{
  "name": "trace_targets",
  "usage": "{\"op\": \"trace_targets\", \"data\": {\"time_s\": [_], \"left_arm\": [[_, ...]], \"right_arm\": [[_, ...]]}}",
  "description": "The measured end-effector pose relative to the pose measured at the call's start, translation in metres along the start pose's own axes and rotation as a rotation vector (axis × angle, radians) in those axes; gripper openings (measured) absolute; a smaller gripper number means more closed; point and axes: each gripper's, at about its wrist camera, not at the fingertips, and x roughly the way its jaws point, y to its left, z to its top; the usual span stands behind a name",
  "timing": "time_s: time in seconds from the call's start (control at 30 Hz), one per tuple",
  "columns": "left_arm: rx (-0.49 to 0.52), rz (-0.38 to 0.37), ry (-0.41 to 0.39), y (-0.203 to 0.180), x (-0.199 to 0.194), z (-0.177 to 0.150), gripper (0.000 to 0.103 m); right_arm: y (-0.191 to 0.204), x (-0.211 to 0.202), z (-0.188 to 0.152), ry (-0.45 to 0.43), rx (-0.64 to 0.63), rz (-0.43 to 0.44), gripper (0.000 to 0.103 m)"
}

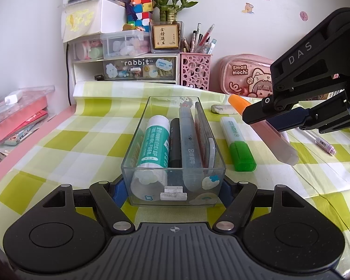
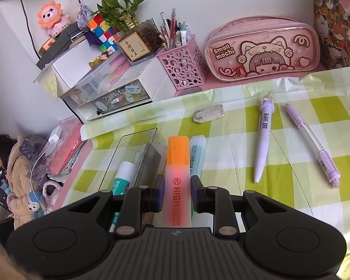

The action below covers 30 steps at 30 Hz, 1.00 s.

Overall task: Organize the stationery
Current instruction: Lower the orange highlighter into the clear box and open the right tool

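A clear plastic box (image 1: 136, 128) stands on the checked cloth with a glue stick (image 1: 155, 144), a black marker (image 1: 175, 144) and a grey pen (image 1: 189, 140) lying in it. My left gripper (image 1: 173, 191) is shut on the box's near end, one pad on each side wall. My right gripper (image 2: 177, 193) is shut on an orange highlighter (image 2: 177, 163). In the left wrist view the right gripper (image 1: 263, 122) holds that orange highlighter (image 1: 239, 100) tilted in the air to the right of the box. A green highlighter (image 1: 238, 144) lies flat beside the box.
A dirty eraser (image 2: 208, 116) and two purple pens (image 2: 263, 140) (image 2: 312, 144) lie on the cloth to the right. A pink pen holder (image 2: 184, 67), a pink pencil case (image 2: 261, 51) and a drawer unit (image 1: 137, 68) line the back wall. Books lie off the left edge.
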Motion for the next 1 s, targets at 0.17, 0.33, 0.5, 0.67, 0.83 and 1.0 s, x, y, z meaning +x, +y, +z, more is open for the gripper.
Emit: {"op": "trace_targets", "data": {"time_s": [0.17, 0.33, 0.5, 0.67, 0.83, 1.0], "left_arm": [[0.004, 0.001, -0.002, -0.001, 0.0, 0.0, 0.072], [0.005, -0.001, -0.001, -0.001, -0.001, 0.0, 0.072], [0.007, -0.002, -0.002, -0.001, -0.001, 0.0, 0.072], [0.009, -0.002, -0.002, 0.0, 0.0, 0.0, 0.072], [0.011, -0.005, -0.002, -0.001, 0.0, 0.001, 0.072], [0.014, -0.009, -0.002, -0.002, 0.0, 0.0, 0.072]], "right_arm": [[0.015, -0.003, 0.003, 0.006, -0.045, 0.03, 0.018], [0.035, -0.001, 0.009, 0.032, -0.094, 0.066, 0.018], [0.048, 0.01, 0.016, 0.096, -0.043, 0.111, 0.018], [0.063, 0.022, 0.022, 0.124, -0.035, 0.062, 0.018], [0.076, 0.034, 0.029, 0.134, -0.086, -0.018, 0.018], [0.088, 0.043, 0.029, 0.144, -0.156, -0.105, 0.018]]}}
